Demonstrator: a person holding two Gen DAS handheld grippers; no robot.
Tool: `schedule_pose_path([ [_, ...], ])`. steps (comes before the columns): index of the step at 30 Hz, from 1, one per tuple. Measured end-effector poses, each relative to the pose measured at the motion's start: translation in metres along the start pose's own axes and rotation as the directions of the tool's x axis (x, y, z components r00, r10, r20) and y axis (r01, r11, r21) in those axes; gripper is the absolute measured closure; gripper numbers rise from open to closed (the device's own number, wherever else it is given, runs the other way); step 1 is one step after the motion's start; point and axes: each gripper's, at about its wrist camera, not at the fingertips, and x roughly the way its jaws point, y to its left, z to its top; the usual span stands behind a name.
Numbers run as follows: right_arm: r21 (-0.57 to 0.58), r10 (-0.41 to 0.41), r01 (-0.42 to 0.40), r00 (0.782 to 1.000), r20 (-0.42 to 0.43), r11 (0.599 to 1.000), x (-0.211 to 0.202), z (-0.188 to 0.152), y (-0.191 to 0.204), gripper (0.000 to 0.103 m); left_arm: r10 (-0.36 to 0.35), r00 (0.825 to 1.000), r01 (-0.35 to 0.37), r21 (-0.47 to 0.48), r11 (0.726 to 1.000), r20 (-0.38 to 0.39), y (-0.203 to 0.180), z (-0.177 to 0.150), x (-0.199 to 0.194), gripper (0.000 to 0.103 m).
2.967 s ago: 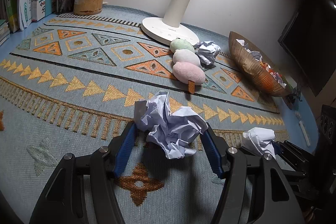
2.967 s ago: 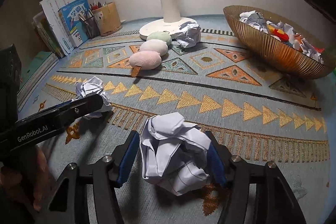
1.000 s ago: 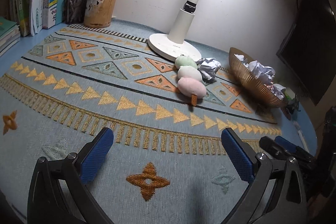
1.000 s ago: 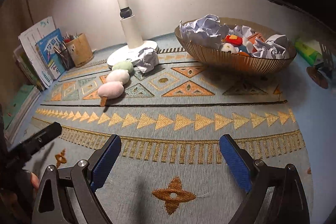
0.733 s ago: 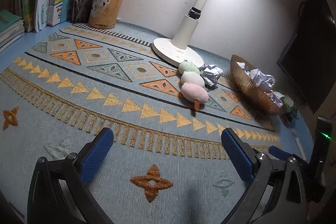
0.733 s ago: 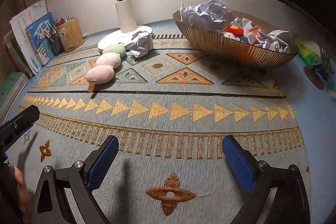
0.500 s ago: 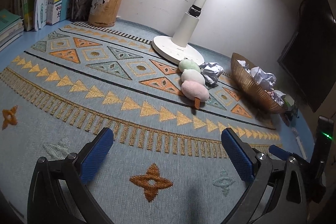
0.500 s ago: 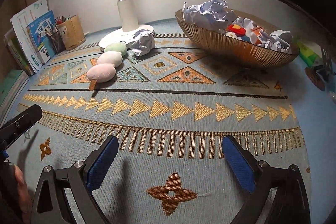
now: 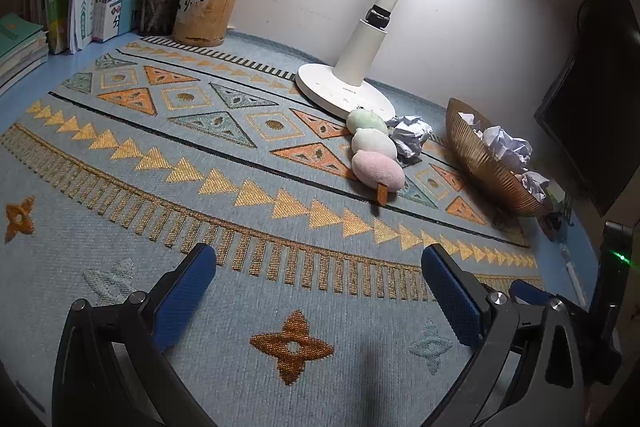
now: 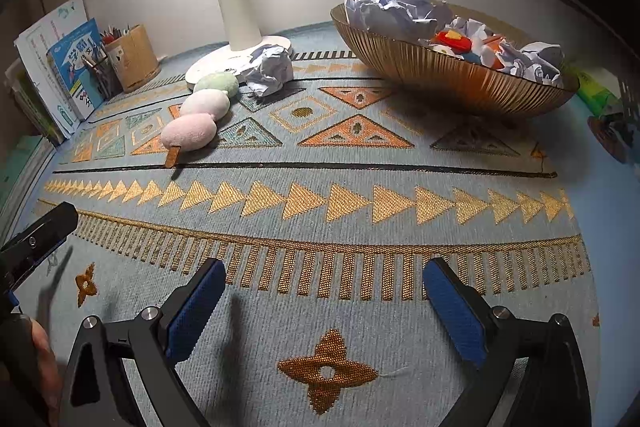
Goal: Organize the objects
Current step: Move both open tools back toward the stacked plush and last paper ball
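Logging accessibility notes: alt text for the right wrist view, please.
The open right gripper hangs empty over a blue patterned woven mat. Beyond lie a pastel plush dumpling skewer, a crumpled paper ball and a ribbed golden bowl.

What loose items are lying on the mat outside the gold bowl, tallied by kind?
Crumpled paper ball, beside the lamp base: 1
Plush dango skewer, green, white and pink balls on one stick: 1
Total: 2
More paper balls sit in the gold bowl, not counted here.
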Motion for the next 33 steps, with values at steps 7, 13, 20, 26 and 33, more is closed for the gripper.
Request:
schedule_pose_path([
  [7,0.002,-0.005,0.005,1.000,-0.016,1.000,0.002,0.000,0.001,0.004,-0.006,1.000,0.006,-0.009,1.000,0.005,0.000,0.000,-0.001,0.001],
  [13,0.001,-0.003,0.003,1.000,-0.003,1.000,0.000,0.000,0.001,0.004,0.004,1.000,-0.004,0.005,1.000,-0.015,-0.003,0.000,0.003,0.001],
  [20,-0.022,-0.025,0.025,1.000,0.006,0.999,-0.002,-0.001,0.006,0.004,0.031,0.999,-0.031,0.012,0.999,-0.014,-0.005,-0.002,0.003,0.001],
  [26,-0.116,-0.078,0.091,0.991,0.107,0.989,-0.018,-0.006,0.023,0.004,0.031,0.999,-0.031,-0.014,0.999,0.022,0.000,-0.002,-0.004,0.001],
  [33,-0.137,-0.090,0.104,0.990,0.105,0.985,-0.016,-0.005,0.025,0.001,0.040,0.999,-0.040,0.003,0.999,0.012,-0.003,-0.003,-0.002,0.001],
])
